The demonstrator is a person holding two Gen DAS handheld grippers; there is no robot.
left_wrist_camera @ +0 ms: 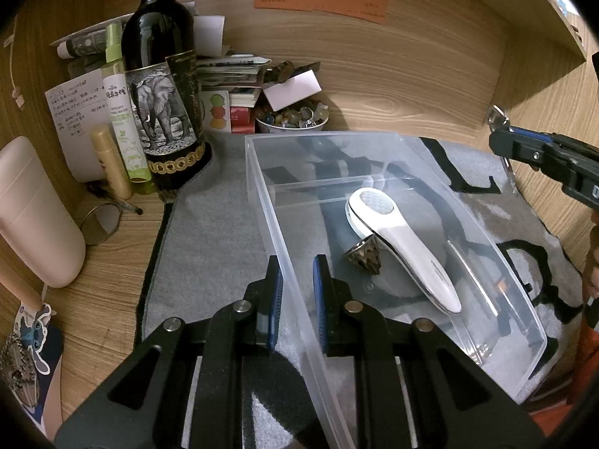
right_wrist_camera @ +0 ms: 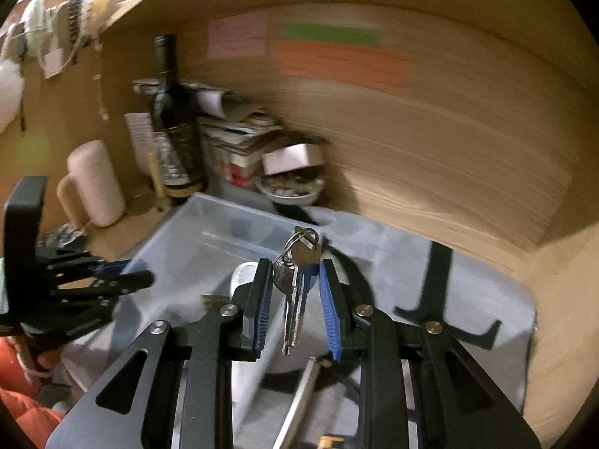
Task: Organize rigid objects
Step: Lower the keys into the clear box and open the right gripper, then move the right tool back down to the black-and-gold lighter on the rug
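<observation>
Fig.: two-gripper tidy-up, keys en route to bin. We steady the clear plastic bin [left_wrist_camera: 393, 247] w/ the left gripper [left_wrist_camera: 297, 292]; its jaws straddle the near-left wall, one pad inside, one outside, close to the plastic, but we cannot tell if they actually pinch it. Bin sits on a grey mat [left_wrist_camera: 209, 247] on the wood desk [left_wrist_camera: 112, 292]; inside lie a white handheld device [left_wrist_camera: 404, 247], a small ridged metal cone [left_wrist_camera: 365, 258] touching it, and a slim metal rod [left_wrist_camera: 473, 277] beside. The right gripper [right_wrist_camera: 294, 307] is well above the mat, approx. over the bin's near edge; view is motion-blurred. Its jaws stand moderately apart, and the key bunch [right_wrist_camera: 295, 292] hangs btw. them, its blue tag seemingly resting against the right-side pad [right_wrist_camera: 329, 310]; firm hold or not, we cannot tell. To do this step well, in our judgement: bring the keys over open floor of the bin, clear of the device, lower before release, keep the left side still so the wall doesn't shift
</observation>
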